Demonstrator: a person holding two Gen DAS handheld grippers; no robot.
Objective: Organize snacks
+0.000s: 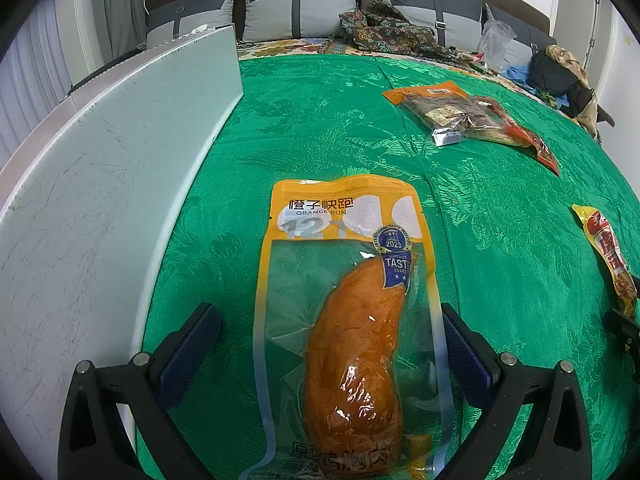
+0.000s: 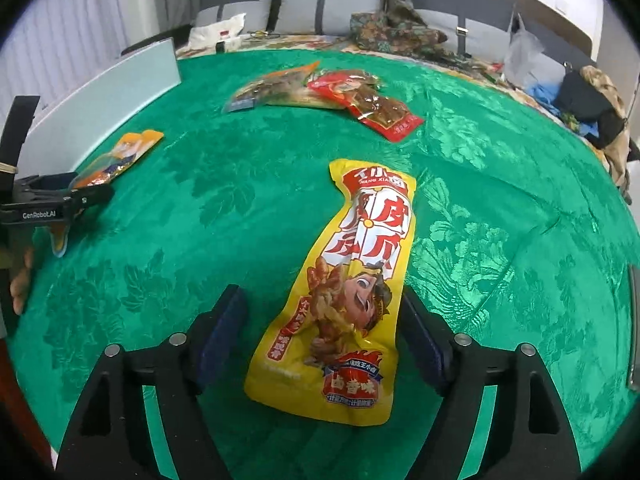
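An orange pouch with a smoked chicken breast (image 1: 352, 320) lies flat on the green cloth (image 1: 320, 120), lengthwise between the fingers of my left gripper (image 1: 328, 344), which stands open around it. In the right wrist view that left gripper (image 2: 92, 196) shows at the left edge over the same pouch (image 2: 120, 160). A yellow chicken-feet pouch (image 2: 348, 280) lies flat between the wide-apart fingers of my open right gripper (image 2: 324, 332); the pads do not press on it. The same yellow pouch (image 1: 608, 256) shows at the right edge of the left wrist view.
A small heap of snack packs lies farther back: an orange and clear pack (image 1: 448, 112) and a red one (image 2: 376, 104). A white panel (image 1: 100, 184) stands along the left side. Pillows, patterned fabric (image 1: 384, 32) and a plastic bag (image 2: 524, 56) are behind.
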